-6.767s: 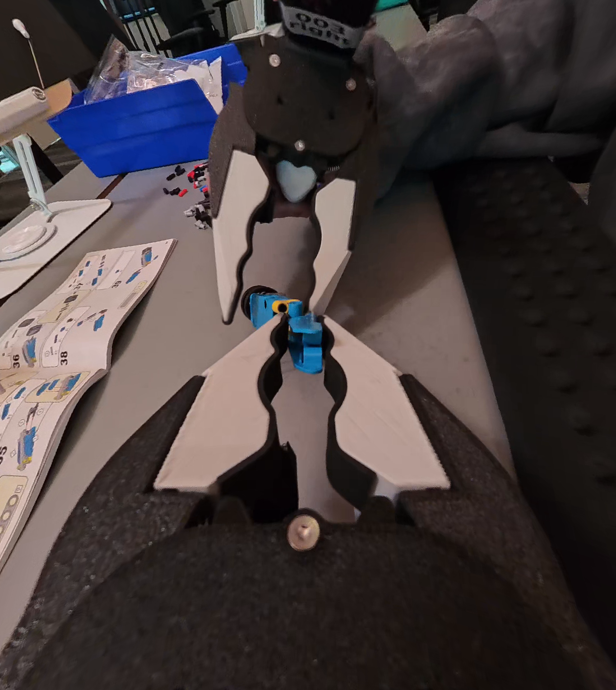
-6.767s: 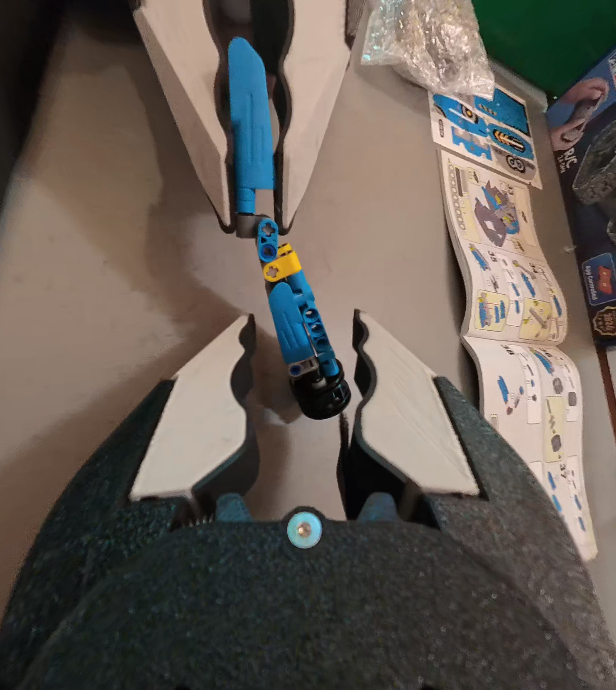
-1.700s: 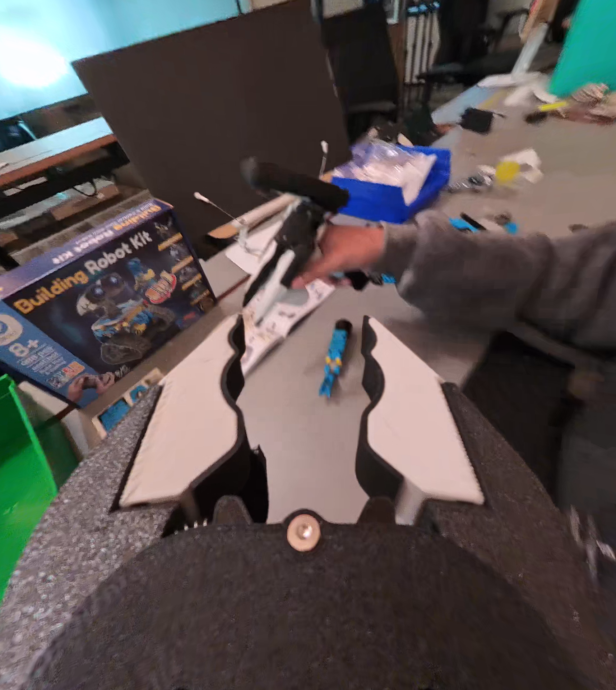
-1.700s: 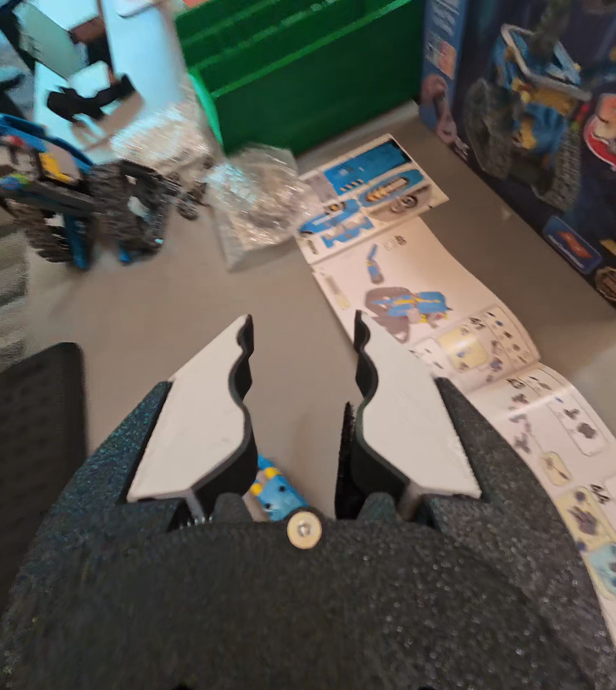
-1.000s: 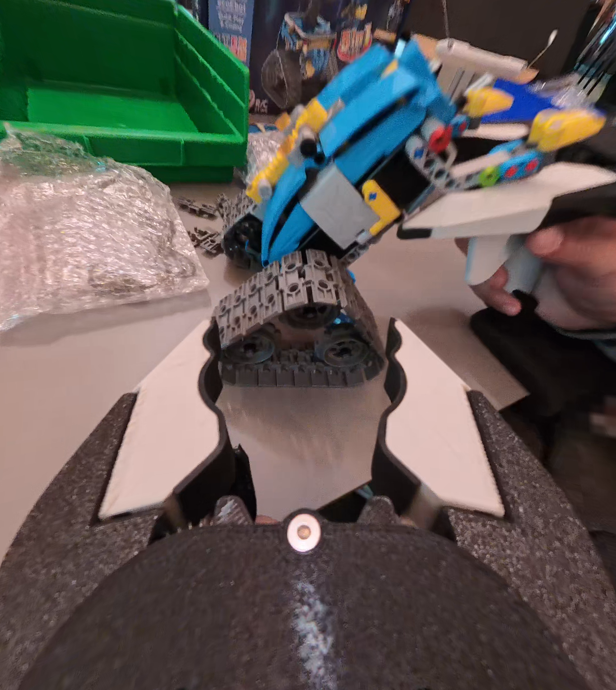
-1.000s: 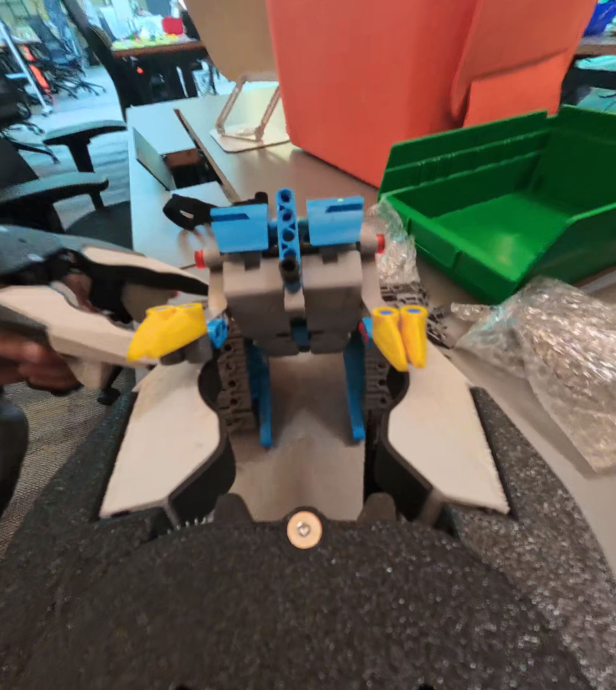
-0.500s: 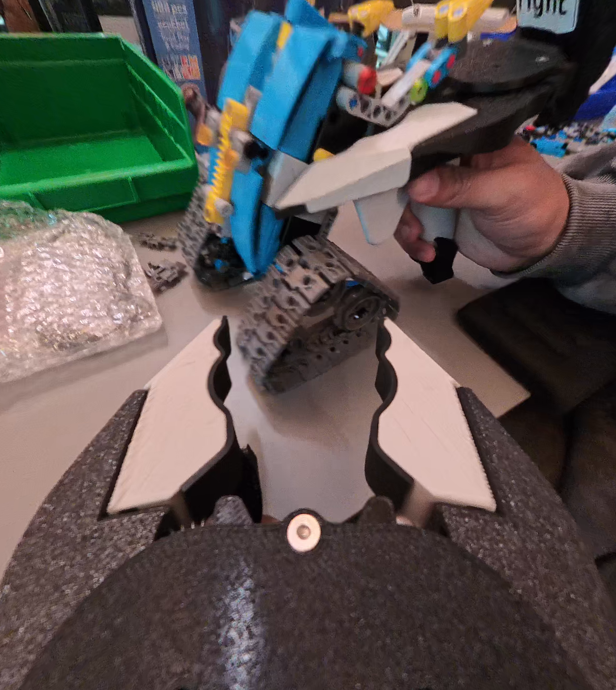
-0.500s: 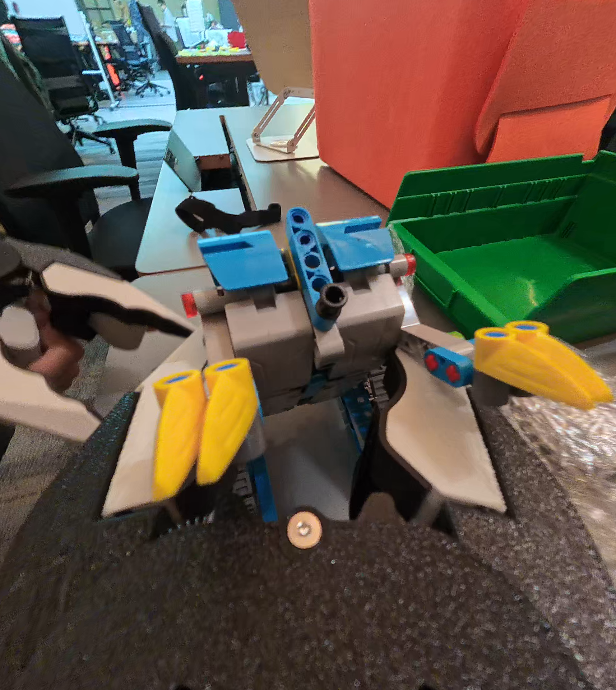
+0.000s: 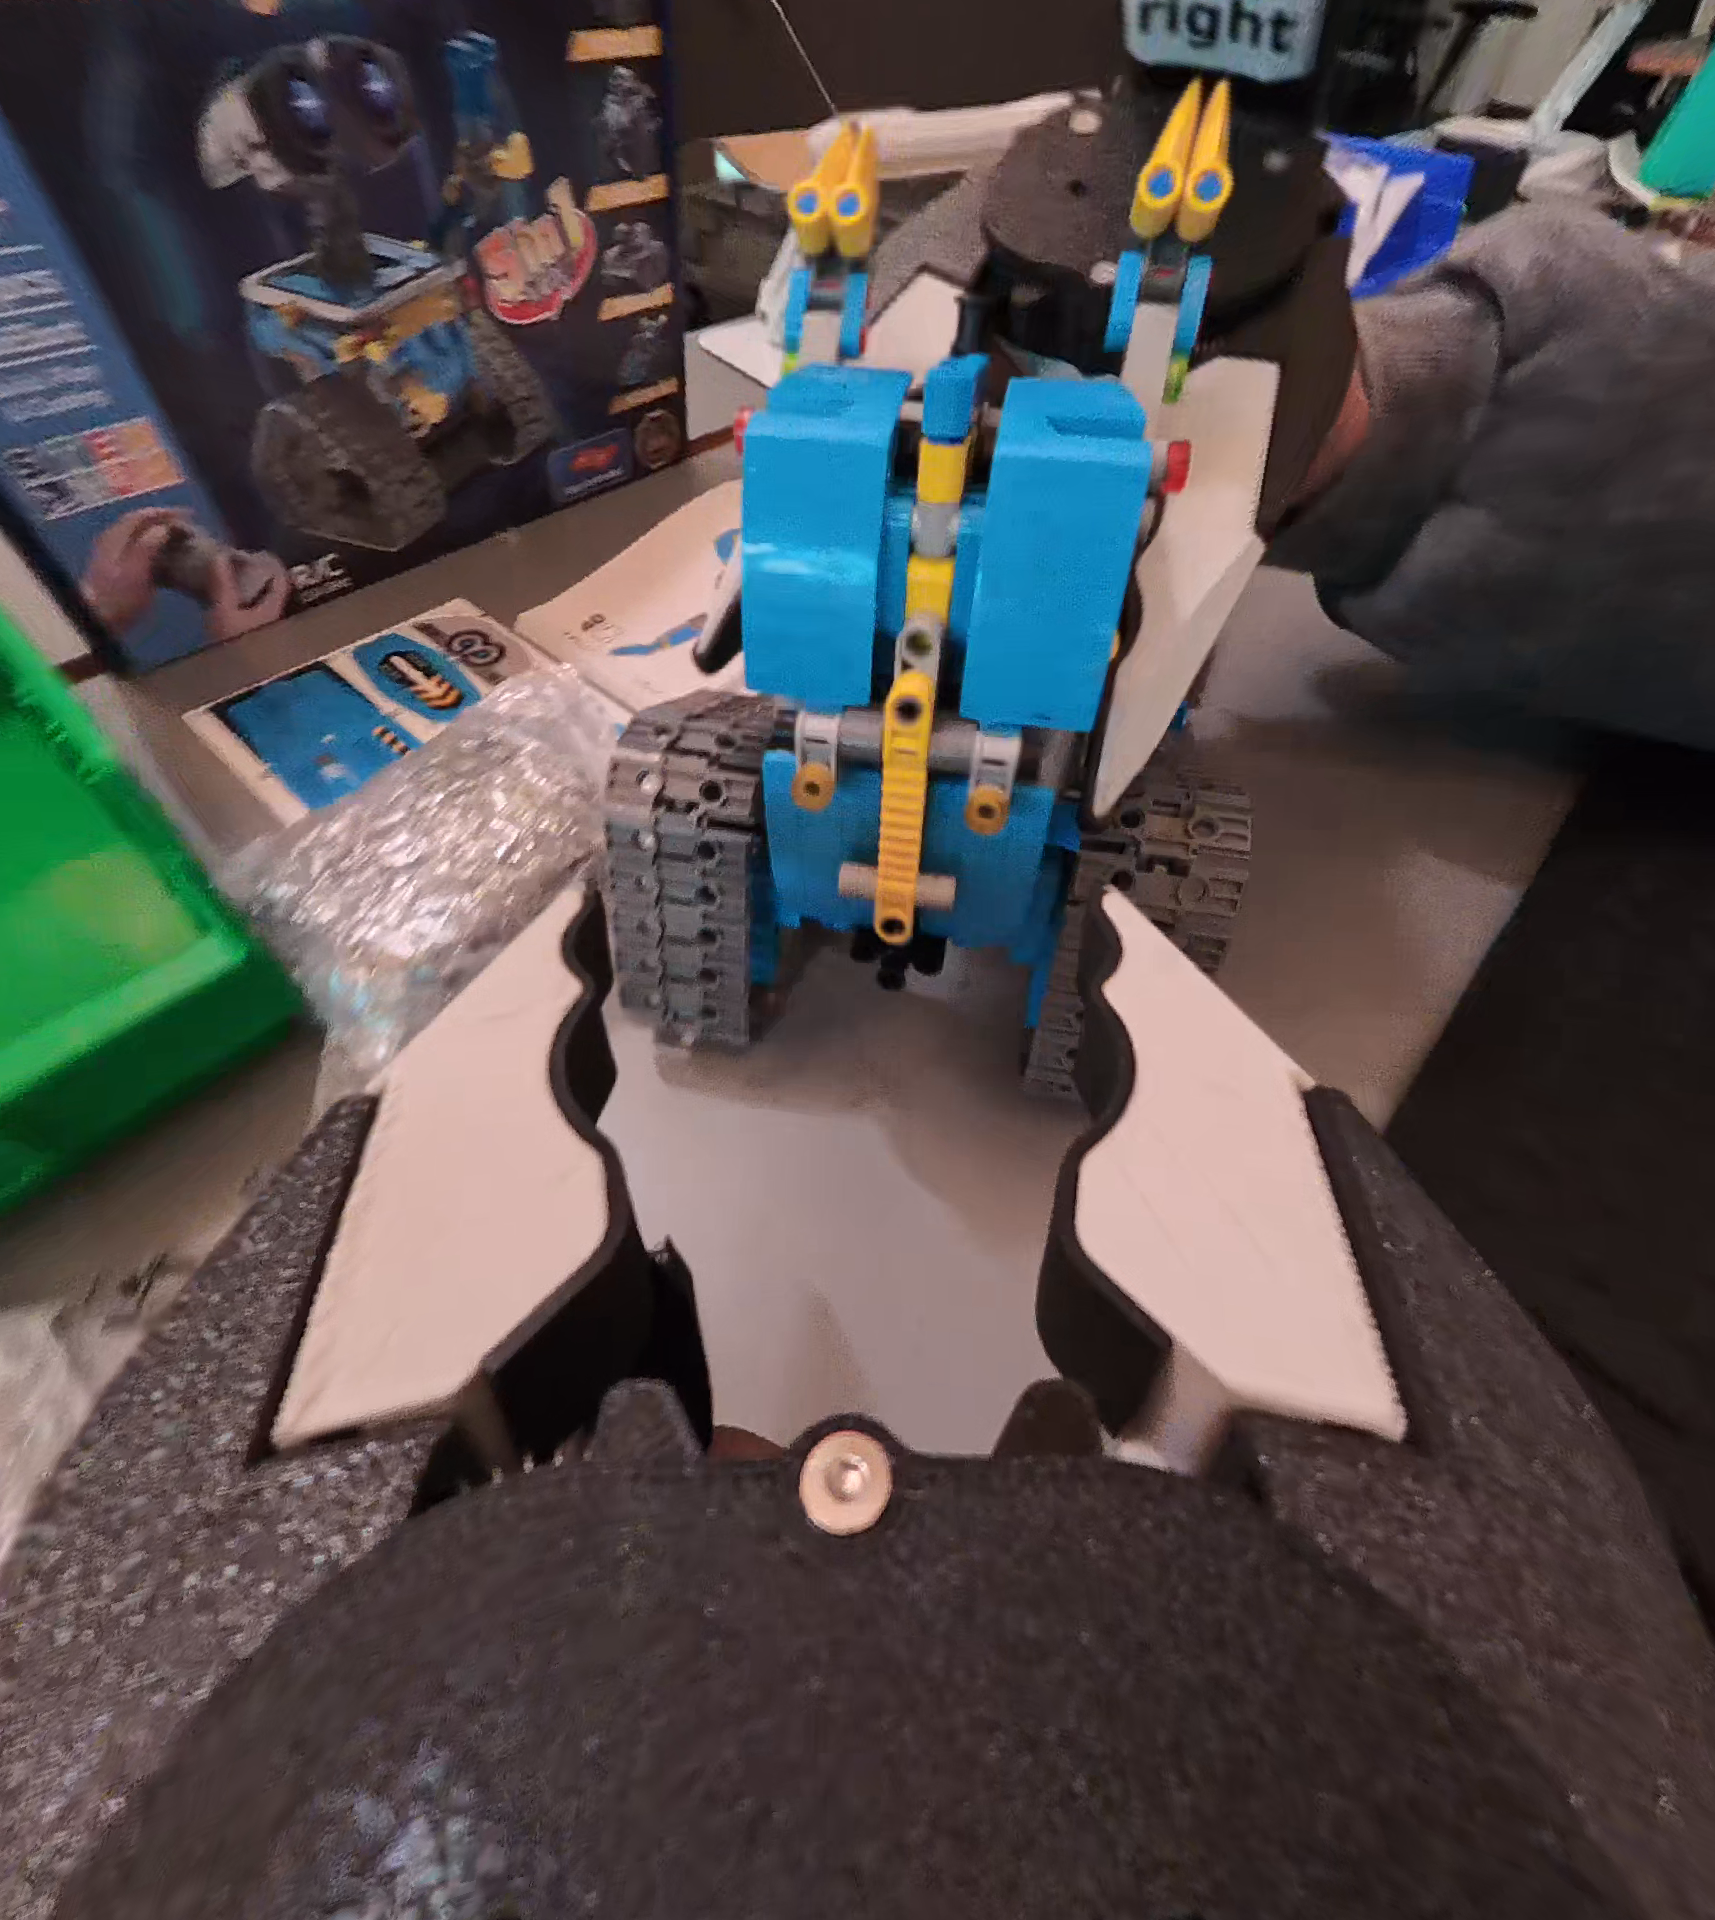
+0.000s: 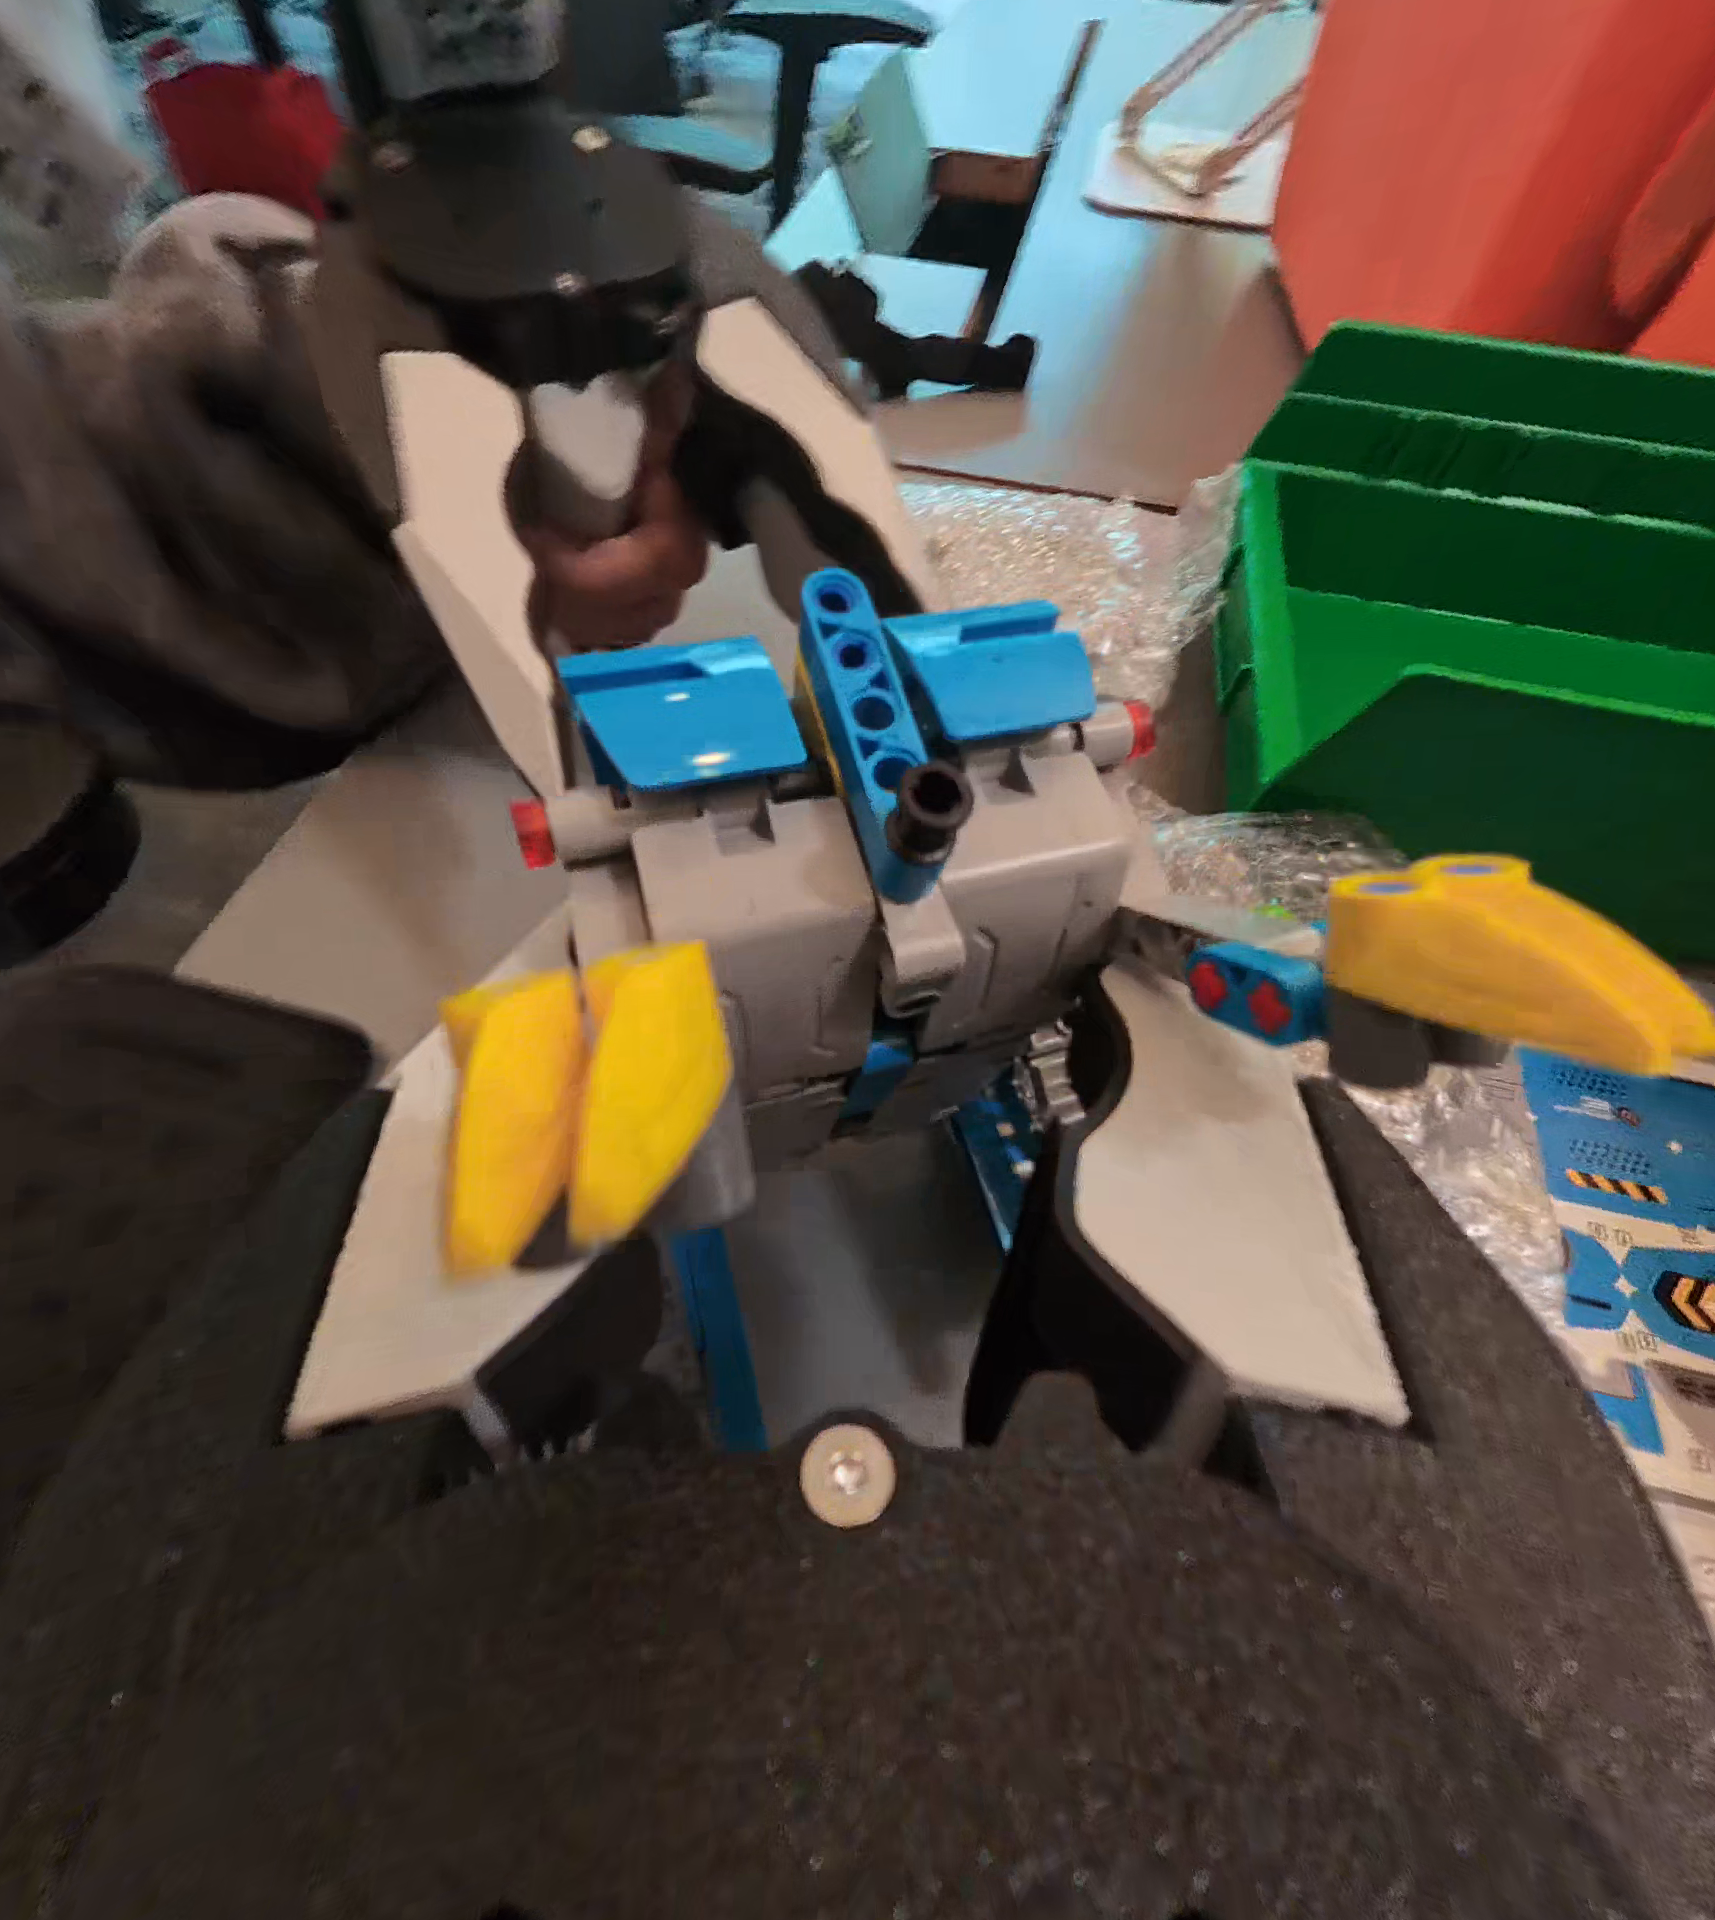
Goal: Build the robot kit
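Note:
A blue, grey and yellow toy robot (image 9: pixel 936 582) with grey tracks stands on the grey table (image 9: pixel 832 1195), with two yellow claw arms raised. My left gripper (image 9: pixel 842 925) is open and empty, its tips just short of the tracks on either side. My right gripper (image 10: pixel 832 966) is shut wide on the robot's grey body (image 10: pixel 759 935) from the far side. Its white finger (image 9: pixel 1180 603) shows beside the blue panels in the left wrist view. The left gripper's fingers (image 10: pixel 458 540) show beyond the robot in the right wrist view.
A green bin (image 9: pixel 53 935) stands left of the robot and also shows in the right wrist view (image 10: pixel 1507 675). A bubble-wrap bag (image 9: pixel 417 831), a sticker sheet (image 9: pixel 365 707) and the kit box (image 9: pixel 313 312) lie behind. A dark padded mat (image 9: pixel 1611 1143) lies right.
Both grippers left the small blue assembly and moved to the robot. In the last half second the right gripper swung the tilted robot round; it now stands upright, square to my left gripper.

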A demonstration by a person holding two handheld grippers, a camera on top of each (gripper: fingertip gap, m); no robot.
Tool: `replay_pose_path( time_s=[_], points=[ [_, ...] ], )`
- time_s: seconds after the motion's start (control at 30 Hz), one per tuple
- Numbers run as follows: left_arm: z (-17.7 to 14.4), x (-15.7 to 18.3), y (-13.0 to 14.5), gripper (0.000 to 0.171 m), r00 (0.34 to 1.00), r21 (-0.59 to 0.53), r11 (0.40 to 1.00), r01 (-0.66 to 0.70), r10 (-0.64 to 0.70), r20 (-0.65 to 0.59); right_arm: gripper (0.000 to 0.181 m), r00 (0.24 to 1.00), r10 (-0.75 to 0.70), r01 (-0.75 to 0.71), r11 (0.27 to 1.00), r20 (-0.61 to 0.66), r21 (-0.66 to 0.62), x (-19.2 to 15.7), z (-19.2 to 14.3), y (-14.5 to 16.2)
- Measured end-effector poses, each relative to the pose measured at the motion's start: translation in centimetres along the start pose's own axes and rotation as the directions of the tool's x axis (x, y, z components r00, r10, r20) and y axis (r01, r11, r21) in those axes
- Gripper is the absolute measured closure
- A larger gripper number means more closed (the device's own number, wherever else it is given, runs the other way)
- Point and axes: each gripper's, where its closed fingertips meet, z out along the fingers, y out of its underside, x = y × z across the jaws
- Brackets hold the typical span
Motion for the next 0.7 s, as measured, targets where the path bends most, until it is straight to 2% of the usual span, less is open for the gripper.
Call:
replay_pose_path(
  time_s=[0.17, 0.3, 0.37, 0.5, 0.63, 0.7],
  points=[
    [4.5, 0.7, -0.1, 0.08, 0.999, -0.063, 0.998, -0.01, 0.009, -0.031, 0.094, 0.991, -0.013, 0.021, 0.998, 0.133, -0.057, 0.6, -2.7, 2.4],
    [6.5, 1.1, 0.3, 0.078, 1.0, -0.056, 0.998, -0.012, 0.01, -0.026, 0.095, 0.991, 0.025, -0.022, 1.0, 0.135, -0.021, 0.9, -3.5, 3.1],
    [6.8, 1.0, 0.1, 0.08, 0.999, -0.036, 0.999, 0.012, -0.013, -0.034, 0.093, 0.99, 0.051, -0.051, 0.999, 0.134, -0.008, 1.0, -3.7, 3.4],
    [7.0, 1.2, 0.3, 0.086, 0.999, -0.031, 0.999, 0.02, -0.021, -0.046, 0.076, 0.983, 0.141, -0.132, 0.988, 0.119, -0.08, 0.9, -4.6, 5.9],
    [6.6, 1.5, 0.5, 0.09, 0.998, -0.038, 0.999, -0.015, 0.013, -0.057, 0.076, 0.979, 0.191, -0.181, 0.976, 0.07, -0.123, 1.1, -7.8, 7.4],
    [6.2, 1.9, 0.5, 0.11, 0.996, -0.039, 0.999, -0.037, 0.034, -0.078, 0.077, 0.972, 0.233, -0.226, 0.962, 0.034, -0.151, 1.0, -10.6, 8.5]
  ],
)
